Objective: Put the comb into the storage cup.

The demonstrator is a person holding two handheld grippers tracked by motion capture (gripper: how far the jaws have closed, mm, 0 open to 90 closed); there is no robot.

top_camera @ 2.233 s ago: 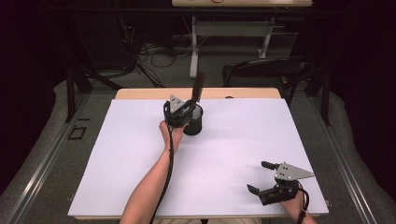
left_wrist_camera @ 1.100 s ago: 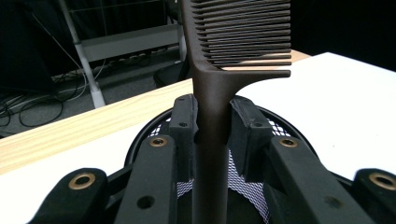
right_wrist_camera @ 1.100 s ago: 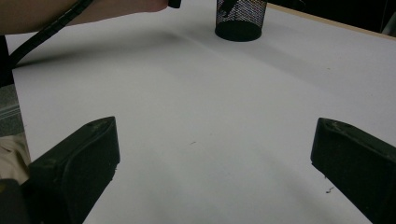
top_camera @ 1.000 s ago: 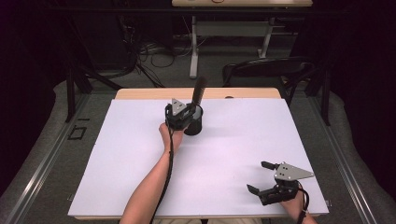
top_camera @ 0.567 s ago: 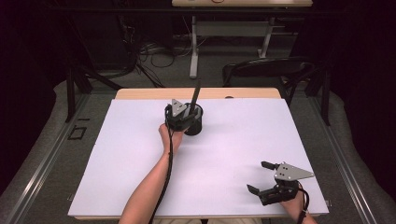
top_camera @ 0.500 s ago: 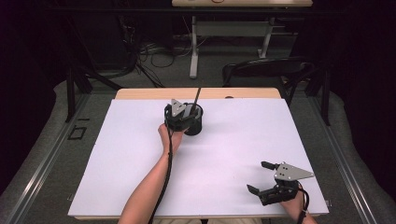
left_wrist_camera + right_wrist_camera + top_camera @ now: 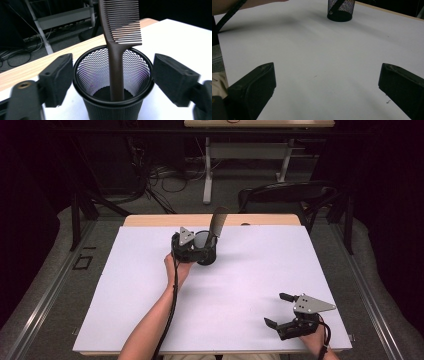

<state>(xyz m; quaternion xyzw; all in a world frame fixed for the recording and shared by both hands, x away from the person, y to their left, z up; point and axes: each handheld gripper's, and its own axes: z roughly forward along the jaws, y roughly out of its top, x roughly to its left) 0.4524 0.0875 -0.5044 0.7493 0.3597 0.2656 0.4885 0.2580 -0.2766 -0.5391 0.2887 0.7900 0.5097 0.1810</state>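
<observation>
- Comb point(image 7: 117, 47) is standing handle-down in the mesh cup point(image 7: 112, 75), dead centre between the left gripper point(image 7: 112, 77) fingers point(image 7: 57, 77) — that's the relation the next move is turning on.
- Left fingers have just been opening; they're now standing wide apart, one each side of the cup, not pressing on the rim as far as the left gripper view is showing. Comb isn't being held, it's leaning on its own.
- Comb's long axis is running near upright, w/ a slight tilt; teeth end is sticking up well above the rim, handle tip is resting on the cup bottom.
- In the high view the cup point(image 7: 204, 251) is sitting at the far-centre of the table point(image 7: 250, 270), left gripper point(image 7: 192, 251) right at it, comb point(image 7: 218, 222) poking up and leaning to the right.
- Right gripper point(image 7: 280, 312) is parking near the table's near-right corner, well apart from the cup; fingers are spread open, nothing between them. Left hand is clearly the nearer one.
- Judging it: release looks done, so the left hand is prob. needing to back straight off w/o clipping the rim — cup looks light, could tip.
- Materials: comb is dark brown, smooth hard plastic, fine even teeth, slim rounded handle. Cup is black wire mesh, round, w/ a solid rolled rim and solid base. Table top is matte white, a wood edge at the far side.
</observation>
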